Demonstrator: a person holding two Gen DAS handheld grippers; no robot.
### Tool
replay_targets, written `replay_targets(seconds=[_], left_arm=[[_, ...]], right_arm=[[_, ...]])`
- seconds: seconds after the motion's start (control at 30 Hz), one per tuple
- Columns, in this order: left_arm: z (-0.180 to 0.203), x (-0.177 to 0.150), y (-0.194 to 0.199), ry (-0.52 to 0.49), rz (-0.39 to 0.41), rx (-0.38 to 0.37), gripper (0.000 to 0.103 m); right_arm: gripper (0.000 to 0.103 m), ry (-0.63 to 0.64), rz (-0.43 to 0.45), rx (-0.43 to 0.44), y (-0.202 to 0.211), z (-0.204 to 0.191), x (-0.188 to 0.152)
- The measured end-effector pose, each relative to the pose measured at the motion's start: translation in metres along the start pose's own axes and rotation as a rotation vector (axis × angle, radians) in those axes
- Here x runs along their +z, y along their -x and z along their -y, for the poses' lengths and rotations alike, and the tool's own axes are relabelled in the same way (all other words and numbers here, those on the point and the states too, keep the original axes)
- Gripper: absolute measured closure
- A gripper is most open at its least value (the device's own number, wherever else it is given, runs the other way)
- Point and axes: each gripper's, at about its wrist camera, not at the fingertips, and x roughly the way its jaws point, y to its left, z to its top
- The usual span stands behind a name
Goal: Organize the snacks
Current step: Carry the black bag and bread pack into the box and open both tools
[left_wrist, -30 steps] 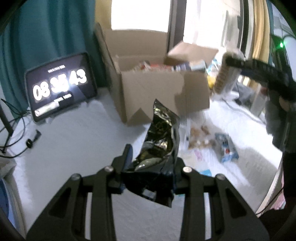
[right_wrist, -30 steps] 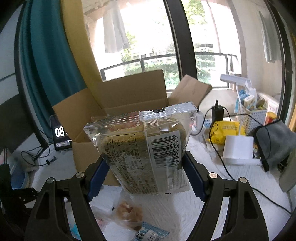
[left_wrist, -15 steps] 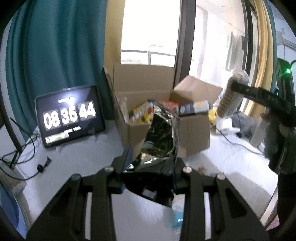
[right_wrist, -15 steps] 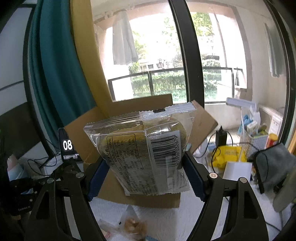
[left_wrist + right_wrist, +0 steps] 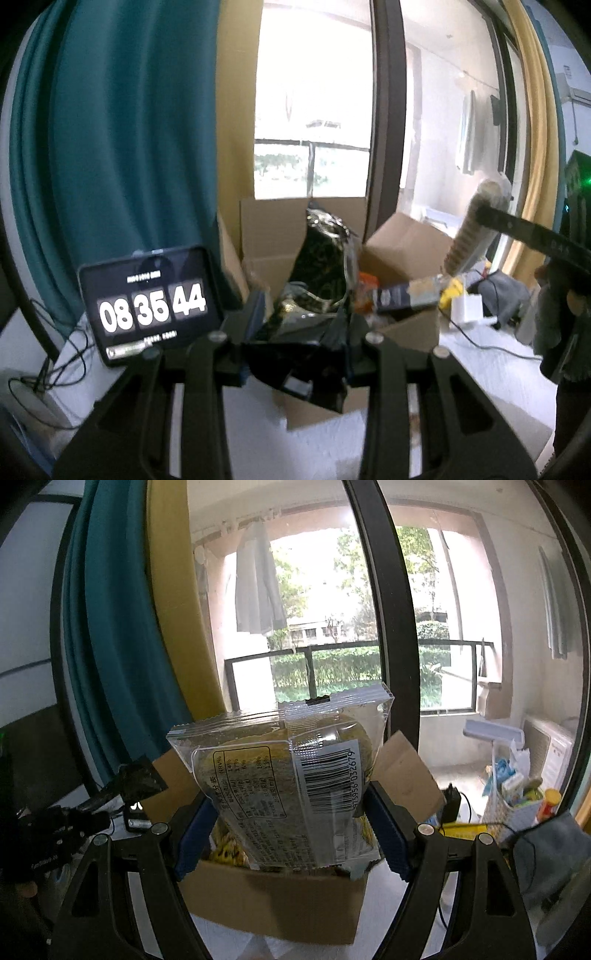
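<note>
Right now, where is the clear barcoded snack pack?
In the right wrist view, the clear barcoded snack pack sits clamped in the right tool, above the open cardboard box.

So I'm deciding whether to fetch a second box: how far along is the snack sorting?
Partly done. Several packs already sit inside the open cardboard box. In hand: the left gripper is shut on a black foil bag, the right gripper on a clear wrapped snack pack, both held at the box, neither dropped in yet. Whether loose snacks are left on the table cannot be told from these views.
</note>
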Motion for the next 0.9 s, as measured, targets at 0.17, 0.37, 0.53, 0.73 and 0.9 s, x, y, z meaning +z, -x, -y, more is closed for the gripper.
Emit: replay_targets(seconds=[0.17, 0.37, 0.53, 0.73, 0.9], left_arm=[[-0.001, 0.02, -0.02, 0.021, 0.011, 0.0, 0.067], [-0.004, 0.037, -0.054, 0.048, -0.017, -0.013, 0.066], [-0.01, 0.056, -0.084, 0.063, -0.032, -0.002, 0.066], [-0.021, 0.07, -0.119, 0.1, -0.08, 0.025, 0.065], [-0.033, 0.074, -0.146, 0.162, -0.133, 0.037, 0.056]], right_arm=[[0.022, 0.004, 0.017, 0.0, -0.011, 0.003, 0.014], [0.022, -0.004, 0.025, -0.012, -0.033, 0.01, 0.025], [0.022, -0.018, 0.034, -0.032, -0.054, 0.007, 0.041], [0.022, -0.073, 0.012, -0.02, -0.093, 0.008, 0.057], [0.022, -0.064, -0.005, -0.048, -0.126, 0.005, 0.065]])
